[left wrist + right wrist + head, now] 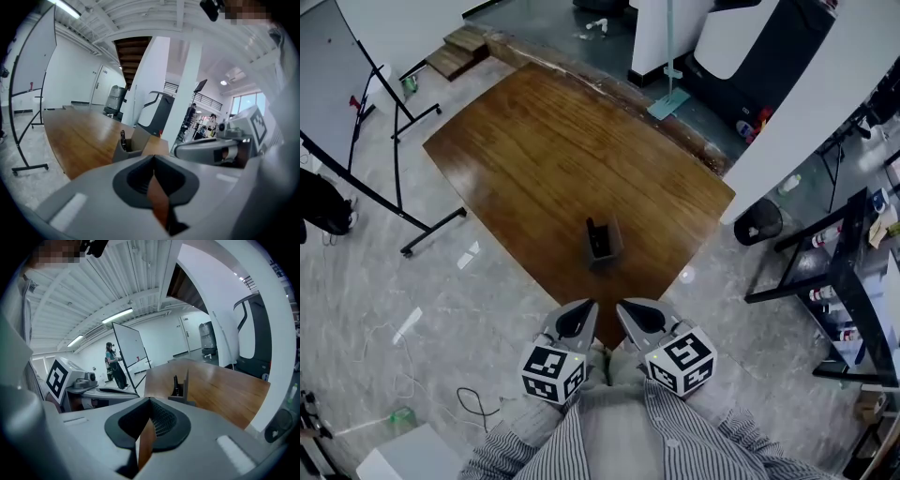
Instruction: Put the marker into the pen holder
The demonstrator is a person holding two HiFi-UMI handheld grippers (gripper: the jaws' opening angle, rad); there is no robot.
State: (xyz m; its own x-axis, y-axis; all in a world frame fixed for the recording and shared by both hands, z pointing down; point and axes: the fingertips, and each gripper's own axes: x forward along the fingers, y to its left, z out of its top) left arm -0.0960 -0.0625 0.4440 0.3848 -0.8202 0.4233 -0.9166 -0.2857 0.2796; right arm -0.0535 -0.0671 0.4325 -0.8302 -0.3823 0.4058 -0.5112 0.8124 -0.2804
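Observation:
A grey pen holder (603,243) stands near the front edge of the brown wooden table (544,150), with a dark marker (591,229) upright inside it. The left gripper view shows the holder (134,143) and marker (123,139) ahead, and the right gripper view shows the holder (186,391) and marker (176,383) too. My left gripper (583,307) and right gripper (626,307) hang side by side just off the table's front edge, short of the holder. Both are shut with nothing in them, as seen at the left gripper (153,158) and right gripper (150,401).
A whiteboard on a black wheeled stand (356,122) stands left of the table. A black shelf rack (844,281) is at the right, a white pillar (825,103) and dark machine (759,56) beyond the far edge. A person (114,364) stands by the whiteboard.

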